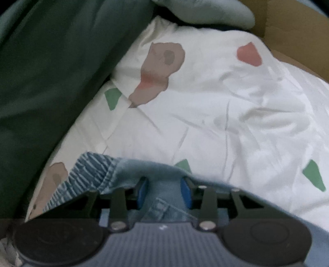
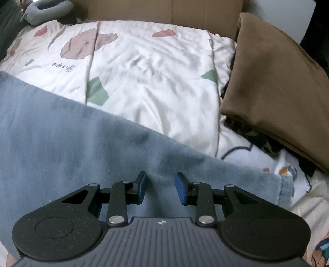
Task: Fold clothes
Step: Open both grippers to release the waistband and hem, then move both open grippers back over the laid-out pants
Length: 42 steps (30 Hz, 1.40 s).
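A light blue denim garment (image 1: pixel 131 174) with a ribbed elastic waistband (image 1: pixel 90 170) lies at the near edge of the white patterned bedding (image 1: pixel 205 115). My left gripper (image 1: pixel 164 189) sits over it, blue pads apart, with a ridge of denim between them; a firm grip does not show. In the right wrist view a blue-grey fleece garment (image 2: pixel 72 139) is spread across the bedding (image 2: pixel 154 71). My right gripper (image 2: pixel 160 189) hovers just above its near right part, open, pads not pressing on the cloth.
A dark green cloth (image 1: pixel 45 82) fills the left side. A grey neck pillow (image 2: pixel 47 12) and cardboard (image 2: pixel 164 10) lie at the far edge. A folded brown garment (image 2: pixel 273 90) rests at the right on darker patterned clothes (image 2: pixel 257 139).
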{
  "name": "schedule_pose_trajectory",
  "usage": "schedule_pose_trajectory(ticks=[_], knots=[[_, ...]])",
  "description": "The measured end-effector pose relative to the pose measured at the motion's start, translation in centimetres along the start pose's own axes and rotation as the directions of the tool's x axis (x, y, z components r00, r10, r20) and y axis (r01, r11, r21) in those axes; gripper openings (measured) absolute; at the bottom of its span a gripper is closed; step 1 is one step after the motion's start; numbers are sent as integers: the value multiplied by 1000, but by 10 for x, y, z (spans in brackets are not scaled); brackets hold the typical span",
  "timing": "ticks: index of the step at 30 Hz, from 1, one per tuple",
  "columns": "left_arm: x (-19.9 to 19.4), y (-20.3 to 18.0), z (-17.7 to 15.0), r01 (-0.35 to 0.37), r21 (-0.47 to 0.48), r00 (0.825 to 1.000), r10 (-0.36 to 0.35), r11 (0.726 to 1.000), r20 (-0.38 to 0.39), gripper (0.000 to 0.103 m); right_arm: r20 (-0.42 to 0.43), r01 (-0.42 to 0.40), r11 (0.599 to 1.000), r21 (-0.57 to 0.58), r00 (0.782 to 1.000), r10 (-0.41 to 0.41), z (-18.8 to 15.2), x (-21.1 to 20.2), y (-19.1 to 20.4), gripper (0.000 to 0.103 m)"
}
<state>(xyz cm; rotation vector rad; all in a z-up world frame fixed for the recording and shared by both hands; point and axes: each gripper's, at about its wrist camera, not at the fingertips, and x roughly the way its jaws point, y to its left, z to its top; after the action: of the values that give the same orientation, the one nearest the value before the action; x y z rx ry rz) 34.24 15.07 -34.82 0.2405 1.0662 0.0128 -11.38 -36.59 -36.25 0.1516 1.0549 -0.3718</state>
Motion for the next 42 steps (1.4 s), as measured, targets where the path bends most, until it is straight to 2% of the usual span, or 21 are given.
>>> schedule_pose_trajectory(ticks=[6,9,11,14,18,25,29,30,32,33,37,39,42], knots=[[-5,-7,0,-41,45,999,40,998,15,38,13,21,999,26,1000,-21,15,14,5,36],[-19,-9,-5,-28,71,999,27,997,23,37,15,42,999,35,999,-42,17,16,9,35],[-31,-13,-10,-20,91,999,16,996,35,45,10,47,997,63,999,-47,20,18,8,36],[-51,-22,-21,35,87,998,-39,996,45,55,22,71,995,77,997,-73,23,19,11,36],[-80,-37,-41,83,100,995,-88,992,45,63,56,92,994,51,994,-95,30,17,17,36],[-132,-64,-84,181,161,980,-192,970,55,68,120,-57,997,46,992,51,26,-14,19,36],[-152,-69,-111,227,139,972,-234,964,36,77,90,-98,995,22,991,96,17,-13,31,36],[-156,-70,-117,238,135,970,-244,962,26,77,82,-97,995,15,992,95,16,-9,35,35],[-162,-69,-128,256,136,966,-259,957,1,77,67,-95,995,2,993,95,14,-1,42,17],[-164,-68,-133,266,136,964,-266,954,-12,77,63,-88,996,4,994,88,15,3,44,14],[-179,-65,-146,266,151,964,-265,952,-28,77,63,-77,997,14,995,76,22,13,50,6],[-186,-61,-151,262,137,965,-260,955,-37,78,66,-72,997,31,995,70,29,21,49,8],[-198,-57,-156,255,135,967,-252,957,-45,79,72,-78,994,72,995,73,38,30,45,5]])
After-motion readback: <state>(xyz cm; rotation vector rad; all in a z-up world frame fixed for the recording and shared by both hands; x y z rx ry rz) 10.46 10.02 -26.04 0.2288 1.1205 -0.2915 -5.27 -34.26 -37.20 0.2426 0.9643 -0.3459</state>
